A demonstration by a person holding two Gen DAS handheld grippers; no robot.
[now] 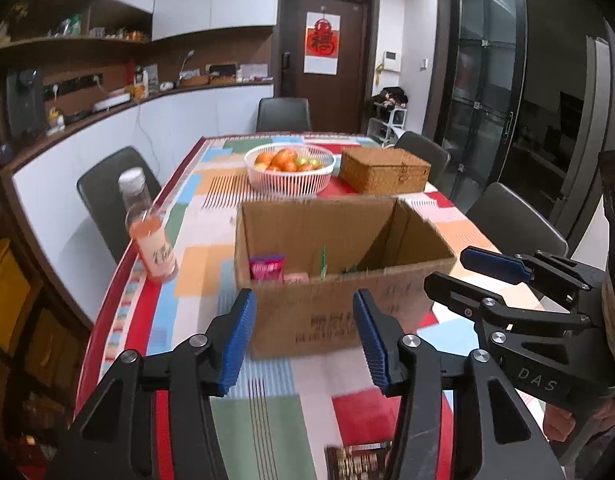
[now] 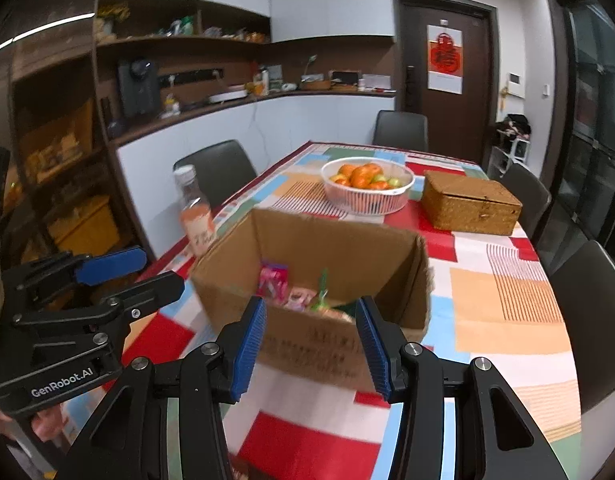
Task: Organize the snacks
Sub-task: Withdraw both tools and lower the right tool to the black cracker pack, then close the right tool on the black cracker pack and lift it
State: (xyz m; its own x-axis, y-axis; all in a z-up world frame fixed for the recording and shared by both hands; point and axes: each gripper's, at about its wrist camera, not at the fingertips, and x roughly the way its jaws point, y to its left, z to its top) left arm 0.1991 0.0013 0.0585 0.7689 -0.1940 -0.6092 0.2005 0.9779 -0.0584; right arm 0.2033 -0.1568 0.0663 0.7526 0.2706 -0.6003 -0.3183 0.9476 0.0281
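Observation:
An open cardboard box [image 1: 327,312] stands on the patterned tablecloth; it also shows in the right wrist view [image 2: 315,344]. Inside lie a pink snack packet [image 1: 267,267], a smaller pink packet [image 1: 296,278] and green wrappers [image 1: 324,261]; the right wrist view shows the pink packet [image 2: 273,282] and a green wrapper [image 2: 322,292]. My left gripper [image 1: 303,340] is open and empty, just in front of the box. My right gripper [image 2: 311,346] is open and empty, also before the box. Each gripper shows in the other's view, the right one [image 1: 455,270] and the left one [image 2: 161,268].
A bottle of pink drink [image 1: 149,236] stands left of the box near the table edge. A white basket of fruit [image 1: 289,168] and a wicker box [image 1: 383,170] sit behind. Dark chairs [image 1: 107,196] surround the table. A dark packet [image 1: 357,462] lies at the near edge.

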